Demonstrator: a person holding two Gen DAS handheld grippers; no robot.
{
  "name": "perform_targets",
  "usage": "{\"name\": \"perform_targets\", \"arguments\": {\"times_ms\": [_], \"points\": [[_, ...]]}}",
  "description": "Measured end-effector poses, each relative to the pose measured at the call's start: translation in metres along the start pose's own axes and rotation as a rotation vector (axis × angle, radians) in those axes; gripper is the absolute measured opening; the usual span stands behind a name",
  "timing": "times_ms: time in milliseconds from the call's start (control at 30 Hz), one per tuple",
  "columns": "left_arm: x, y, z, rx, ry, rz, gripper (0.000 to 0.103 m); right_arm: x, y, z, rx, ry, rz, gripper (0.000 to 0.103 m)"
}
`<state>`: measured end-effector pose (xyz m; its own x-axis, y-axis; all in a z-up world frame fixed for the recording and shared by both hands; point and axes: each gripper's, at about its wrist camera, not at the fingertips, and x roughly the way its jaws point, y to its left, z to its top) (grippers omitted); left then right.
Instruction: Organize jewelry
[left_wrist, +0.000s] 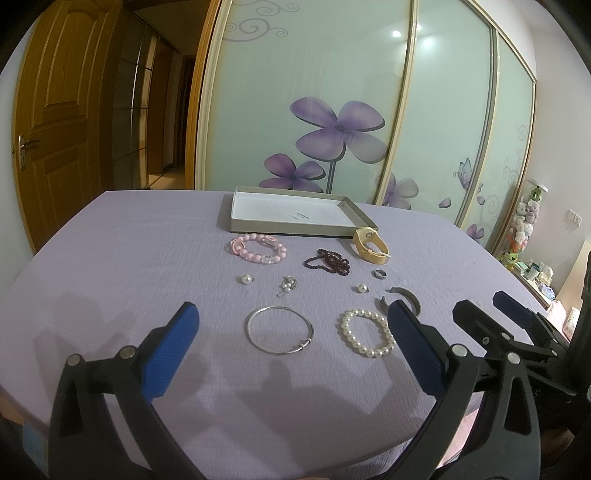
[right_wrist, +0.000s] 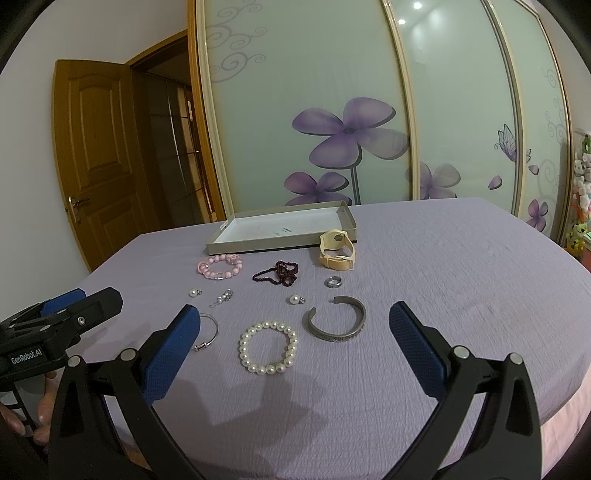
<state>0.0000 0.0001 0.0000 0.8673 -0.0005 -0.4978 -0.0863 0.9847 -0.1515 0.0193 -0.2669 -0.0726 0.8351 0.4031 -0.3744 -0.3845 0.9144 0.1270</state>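
Jewelry lies spread on a lilac tablecloth (left_wrist: 110, 258) before an empty grey tray (left_wrist: 236, 225) (right_wrist: 280, 243). Nearest are a silver bangle (left_wrist: 279, 329), a white pearl bracelet (left_wrist: 365, 332) (right_wrist: 268, 347) and a grey cuff (right_wrist: 336, 325). Farther back lie a pink bead bracelet (left_wrist: 255, 249), dark red beads (left_wrist: 328, 261), a cream watch (left_wrist: 371, 245), a ring (right_wrist: 333, 282), pearl earrings (left_wrist: 245, 278) and a small silver piece (left_wrist: 288, 283). My left gripper (left_wrist: 291, 314) is open above the bangle. My right gripper (right_wrist: 295, 317) is open above the pearl bracelet and cuff.
Sliding wardrobe doors with purple flowers (left_wrist: 332, 129) stand behind the table. A wooden door (left_wrist: 55, 129) is at the left. Toys and clutter (left_wrist: 524, 236) sit at the right. The table's right edge (right_wrist: 576, 387) curves near my right gripper.
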Motion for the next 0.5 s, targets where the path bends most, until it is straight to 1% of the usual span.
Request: {"name": "perform_targets", "arguments": {"times_ms": [267,367,500], "points": [[0.0,-0.0001,-0.0001,0.001,-0.001,-0.001,0.101,-0.0006,0.0014,-0.003,0.002,-0.002,-0.001,0.102],[-0.0001,0.0001,-0.0001,-0.001,0.0,-0.001,0.101,-0.0032,-0.0041,0.0056,0.002,-0.001,-0.003,0.102],[-0.0001,-0.0001,-0.0001,0.0,0.0,-0.001,0.101,-0.0017,-0.0026,0.0038,0.002,-0.002,-0.002,0.102]]}}
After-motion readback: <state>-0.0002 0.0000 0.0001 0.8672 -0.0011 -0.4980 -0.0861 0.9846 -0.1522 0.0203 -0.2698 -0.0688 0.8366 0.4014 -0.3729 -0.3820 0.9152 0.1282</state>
